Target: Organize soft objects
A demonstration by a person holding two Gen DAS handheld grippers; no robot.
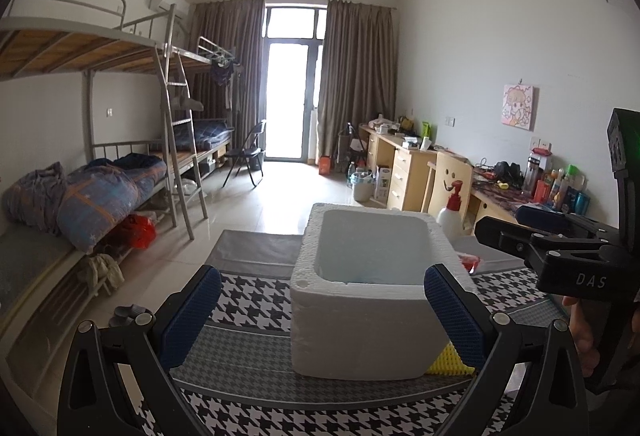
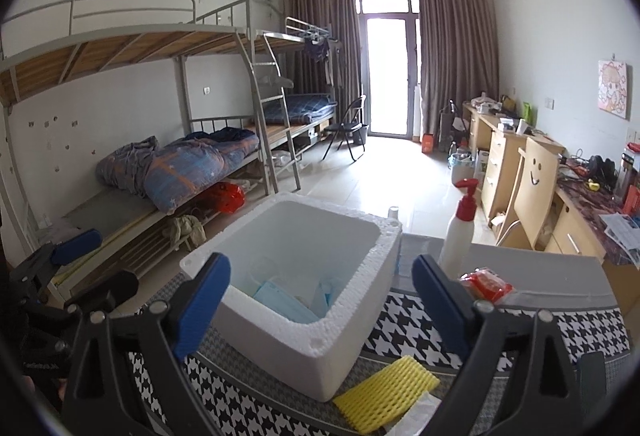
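Yellow foam net (image 2: 386, 386) just beside foam box (image 2: 304, 300): light, squashy; pinch free edge. Both jaws open, empty.

- White foam box (image 2: 304, 300) sits open-topped, upright.
- Blue face masks (image 2: 280, 302) lie crumpled inside the box.
- Yellow foam net (image 2: 386, 392) lies flat, touching the box's near corner.
- Red packet (image 2: 486, 286) rests right of the box.

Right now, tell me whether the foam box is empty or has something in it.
Not empty. The right wrist view looks into the open-topped white foam box and shows light blue face masks lying on its bottom.
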